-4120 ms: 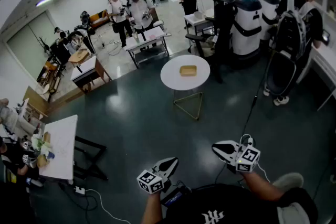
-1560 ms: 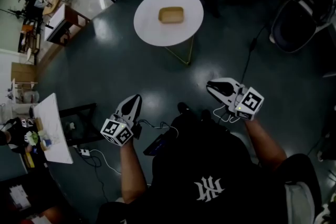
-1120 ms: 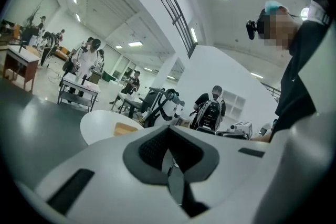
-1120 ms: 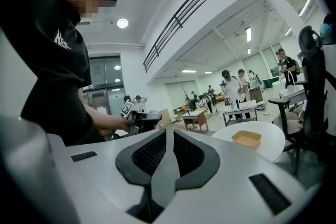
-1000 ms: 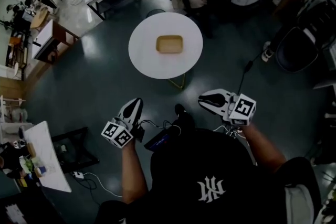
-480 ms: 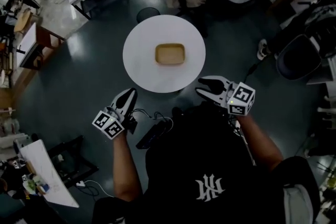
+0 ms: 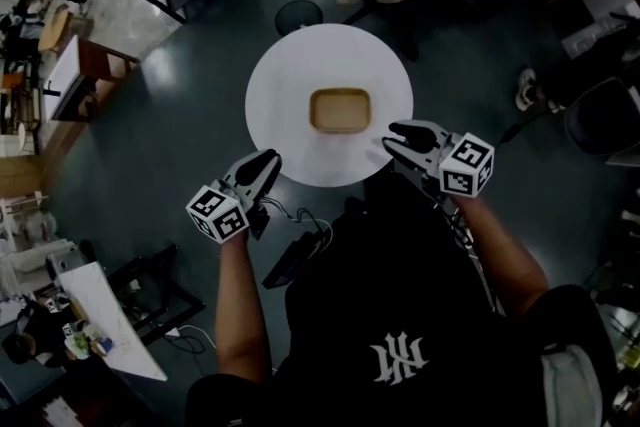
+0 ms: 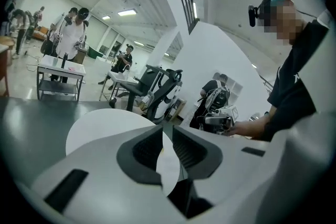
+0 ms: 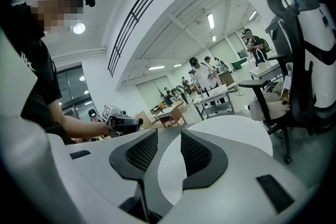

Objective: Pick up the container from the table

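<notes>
- Head view: container (image 7: 340,110) sits at the centre of the round tabletop (image 7: 290,75), untouched.
- Positions: left gripper (image 7: 266,162) at the near-left rim, right gripper (image 7: 393,134) near the container's right end; neither touches it.
- Gripper views: both sets of jaws stand slightly apart, nothing between them.
- Assessed step: approach. The next move calls for setting one gripper's jaws astride a container wall, then closing.

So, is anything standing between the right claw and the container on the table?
Nothing visible does. The container sits alone in the middle of the round white table. Only bare tabletop lies between it and the right claw, which is open and empty by the table's near edge.
</notes>
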Motion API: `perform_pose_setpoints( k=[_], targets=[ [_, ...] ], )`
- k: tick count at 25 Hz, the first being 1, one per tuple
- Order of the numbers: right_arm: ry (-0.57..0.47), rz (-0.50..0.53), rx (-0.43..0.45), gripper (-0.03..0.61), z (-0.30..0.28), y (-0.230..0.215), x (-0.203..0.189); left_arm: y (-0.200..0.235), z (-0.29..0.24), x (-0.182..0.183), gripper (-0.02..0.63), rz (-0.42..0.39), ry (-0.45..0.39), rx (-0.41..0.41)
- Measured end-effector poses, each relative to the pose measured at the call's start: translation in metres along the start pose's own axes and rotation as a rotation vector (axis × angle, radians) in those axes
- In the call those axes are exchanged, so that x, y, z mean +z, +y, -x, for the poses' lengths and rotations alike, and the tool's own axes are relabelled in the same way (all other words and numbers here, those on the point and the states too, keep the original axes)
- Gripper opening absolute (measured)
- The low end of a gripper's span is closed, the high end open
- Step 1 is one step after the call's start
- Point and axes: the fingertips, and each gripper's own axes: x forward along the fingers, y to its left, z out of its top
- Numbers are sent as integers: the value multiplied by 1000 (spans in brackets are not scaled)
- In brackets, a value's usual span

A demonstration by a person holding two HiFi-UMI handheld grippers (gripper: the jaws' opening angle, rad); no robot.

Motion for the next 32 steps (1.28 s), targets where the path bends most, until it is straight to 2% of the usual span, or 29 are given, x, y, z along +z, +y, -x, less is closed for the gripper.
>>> perform_pose_setpoints(
  k=[7, 11, 16, 19, 27, 32],
  targets=[
    [-5, -137, 53, 150, -38, -47, -1, 27, -46, 4, 61, 31, 114, 36],
    [-8, -232, 34, 150, -49, -74, -9, 40, -72, 6, 63, 27, 185, 43],
    [1, -309, -24, 150, -63, -104, -26, 61, -100, -6, 66, 81, 268, 56],
    [18, -344, -67, 150, -74, -118, -40, 78, -114, -23, 74, 118, 350, 48],
    [60, -436, -289, 150, -79, -154, -84, 130, -137, -70, 81, 192, 511, -5],
    [116, -462, -347, 150, -81, -158, -108, 147, -152, -91, 81, 249, 563, -23]
  ],
)
